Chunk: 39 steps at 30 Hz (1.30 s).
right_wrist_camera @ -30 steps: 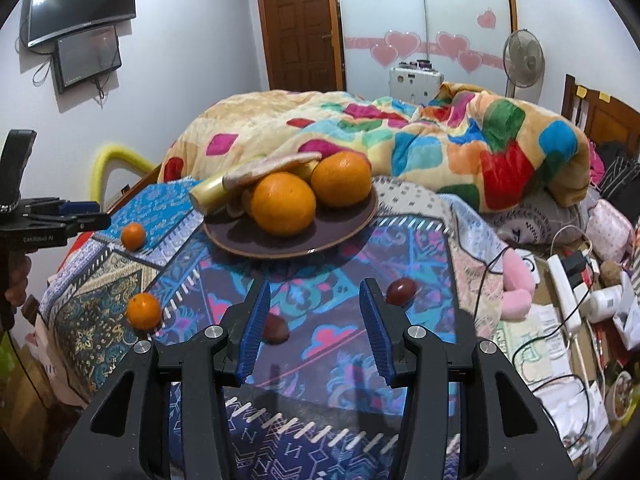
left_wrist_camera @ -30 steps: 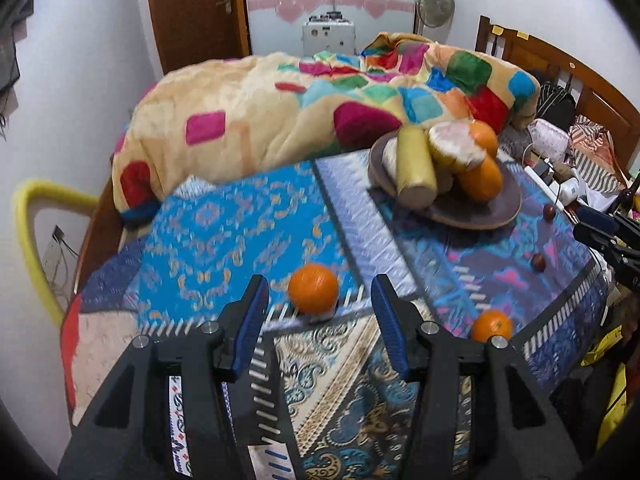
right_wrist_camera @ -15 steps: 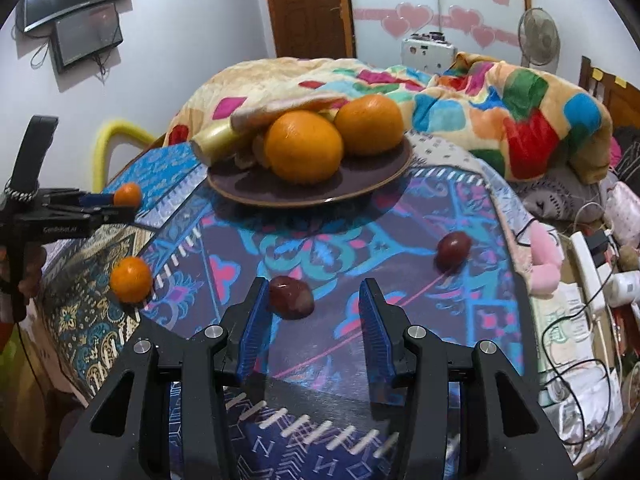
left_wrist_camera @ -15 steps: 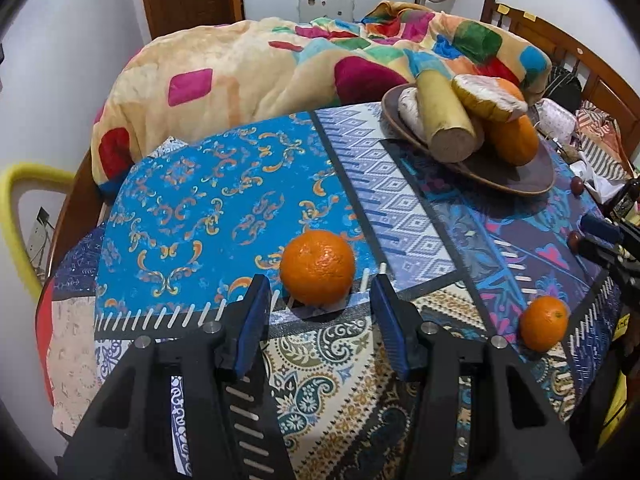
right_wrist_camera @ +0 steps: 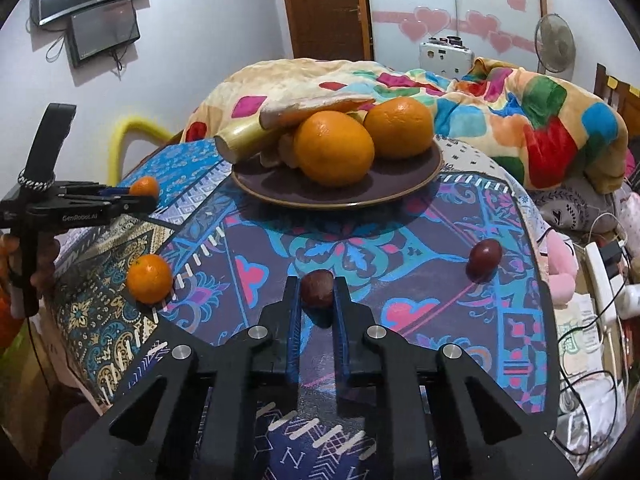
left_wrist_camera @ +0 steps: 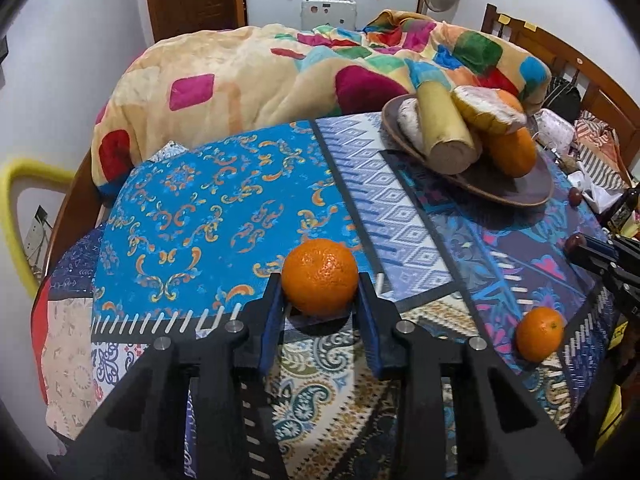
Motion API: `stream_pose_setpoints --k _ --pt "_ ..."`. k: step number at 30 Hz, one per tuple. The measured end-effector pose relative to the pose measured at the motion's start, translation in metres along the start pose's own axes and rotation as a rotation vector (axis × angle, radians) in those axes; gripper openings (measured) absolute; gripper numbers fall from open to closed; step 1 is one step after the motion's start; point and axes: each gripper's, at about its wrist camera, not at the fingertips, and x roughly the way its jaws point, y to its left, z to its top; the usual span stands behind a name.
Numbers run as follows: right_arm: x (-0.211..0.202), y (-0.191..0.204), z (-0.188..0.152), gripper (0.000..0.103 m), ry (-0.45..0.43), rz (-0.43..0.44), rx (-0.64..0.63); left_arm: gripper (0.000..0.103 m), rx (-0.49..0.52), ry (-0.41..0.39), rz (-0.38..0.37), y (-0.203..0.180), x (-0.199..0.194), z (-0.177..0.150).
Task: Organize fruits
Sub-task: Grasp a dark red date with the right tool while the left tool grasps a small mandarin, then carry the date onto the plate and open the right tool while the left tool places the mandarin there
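Observation:
My left gripper (left_wrist_camera: 320,288) is shut on a small orange (left_wrist_camera: 320,277) on the patterned cloth; the right wrist view shows this at far left (right_wrist_camera: 144,187). My right gripper (right_wrist_camera: 317,292) is shut on a dark red plum (right_wrist_camera: 317,289). A brown plate (right_wrist_camera: 424,184) behind holds two big oranges (right_wrist_camera: 334,151), a banana and a flat pale piece. It also shows in the left wrist view (left_wrist_camera: 500,192). A second small orange (left_wrist_camera: 539,333) (right_wrist_camera: 149,278) and a second plum (right_wrist_camera: 484,257) lie loose on the cloth.
A colourful quilt (left_wrist_camera: 280,68) is heaped behind the cloth-covered surface (left_wrist_camera: 200,208). Cables, a power strip (right_wrist_camera: 600,280) and soft toys lie past the right edge. A yellow chair frame (left_wrist_camera: 12,208) stands at the left. A wooden headboard (left_wrist_camera: 560,56) is at the far right.
Both grippers moved forward and closed: the left one onto the small orange, the right one onto the dark plum.

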Motion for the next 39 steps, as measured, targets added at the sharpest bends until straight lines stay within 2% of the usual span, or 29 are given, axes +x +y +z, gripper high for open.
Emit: stream_pose_setpoints --k 10,21,29,33,39 --pt "-0.022 -0.007 0.025 0.014 -0.082 -0.039 -0.009 0.035 0.077 -0.111 -0.058 -0.051 -0.035 0.025" --pt "-0.028 -0.020 0.052 0.014 -0.151 -0.068 -0.027 0.035 0.112 -0.129 -0.114 -0.086 -0.026 0.051" --pt "0.000 -0.025 0.058 0.014 -0.104 -0.050 -0.023 0.035 0.146 -0.102 -0.123 -0.103 -0.009 0.053" --pt "0.016 -0.028 0.058 0.014 -0.068 -0.059 -0.019 0.035 0.184 -0.100 -0.092 -0.112 -0.001 0.055" --pt "0.028 -0.033 0.060 0.014 -0.020 -0.037 -0.006 0.035 0.182 -0.092 -0.096 -0.115 0.008 0.058"
